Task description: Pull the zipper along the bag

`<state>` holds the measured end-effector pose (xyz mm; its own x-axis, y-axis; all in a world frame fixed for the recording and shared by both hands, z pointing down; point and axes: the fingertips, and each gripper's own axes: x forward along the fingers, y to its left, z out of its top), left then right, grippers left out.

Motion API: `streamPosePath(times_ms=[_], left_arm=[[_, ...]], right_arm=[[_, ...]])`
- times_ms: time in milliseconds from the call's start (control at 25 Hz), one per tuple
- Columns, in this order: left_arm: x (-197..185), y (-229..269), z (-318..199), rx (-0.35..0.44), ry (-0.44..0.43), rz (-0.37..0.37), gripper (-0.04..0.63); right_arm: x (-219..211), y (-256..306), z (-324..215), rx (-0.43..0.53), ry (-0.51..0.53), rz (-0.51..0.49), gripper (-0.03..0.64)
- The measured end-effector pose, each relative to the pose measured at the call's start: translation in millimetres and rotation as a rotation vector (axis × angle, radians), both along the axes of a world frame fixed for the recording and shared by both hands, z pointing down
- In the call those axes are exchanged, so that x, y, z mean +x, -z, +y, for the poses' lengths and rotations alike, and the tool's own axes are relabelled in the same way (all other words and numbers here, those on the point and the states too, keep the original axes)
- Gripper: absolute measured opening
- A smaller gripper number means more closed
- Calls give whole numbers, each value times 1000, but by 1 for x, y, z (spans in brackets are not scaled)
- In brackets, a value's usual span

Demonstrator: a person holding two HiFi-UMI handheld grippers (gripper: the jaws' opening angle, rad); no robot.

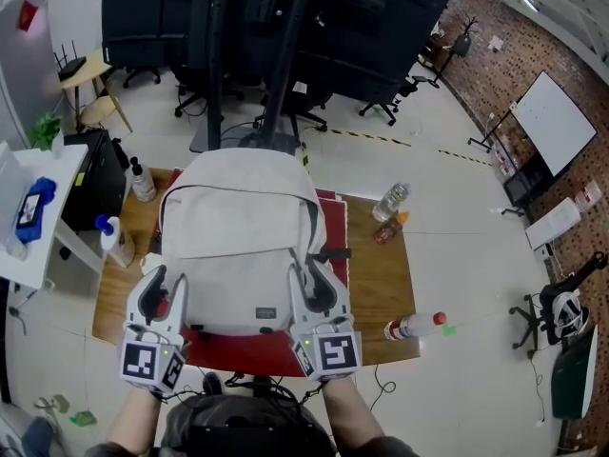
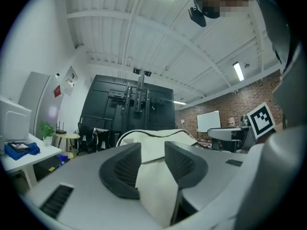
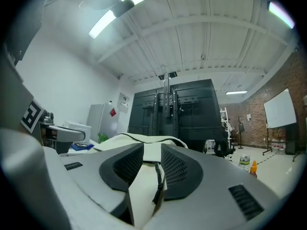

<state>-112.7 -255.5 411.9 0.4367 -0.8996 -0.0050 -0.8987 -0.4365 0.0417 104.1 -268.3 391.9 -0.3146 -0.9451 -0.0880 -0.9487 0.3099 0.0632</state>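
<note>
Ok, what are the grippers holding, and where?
The left gripper pinches a fabric fold at the backpack's near left corner; the right gripper pinches fabric at its near right.

From the head we look steeply down on the table [image 1: 381, 284]. The left gripper [image 1: 162, 290] and right gripper [image 1: 314, 286] sit at the bottom edge, with the backpack [image 1: 243, 236] just ahead of them. On the left gripper [image 2: 152, 163] we ride low and very close behind the jaws, facing forward and slightly upward along them. On the right gripper [image 3: 152, 163] we sit the same way. All three views share the backpack, lying straight ahead of both grippers, and the black rack [image 1: 285, 17] beyond it. The whiteboard [image 1: 555, 122], far ahead and to the right of each gripper, also shows in all three.
</note>
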Motion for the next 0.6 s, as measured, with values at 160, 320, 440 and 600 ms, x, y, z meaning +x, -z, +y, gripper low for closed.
streamPosePath(times_ms=[160, 320, 440, 600], left_arm=[[10, 17, 4, 45, -19, -7, 52], [16, 17, 0, 46, -24, -30, 6], [20, 14, -1, 17, -26, -48, 6], [23, 13, -2, 5, -27, -55, 6]], right_arm=[[-9, 6, 4, 29, 12, 15, 49], [-15, 3, 4, 24, 26, 12, 16], [-19, 4, 6, 30, 36, 12, 11], [-21, 4, 9, 25, 36, 20, 8]])
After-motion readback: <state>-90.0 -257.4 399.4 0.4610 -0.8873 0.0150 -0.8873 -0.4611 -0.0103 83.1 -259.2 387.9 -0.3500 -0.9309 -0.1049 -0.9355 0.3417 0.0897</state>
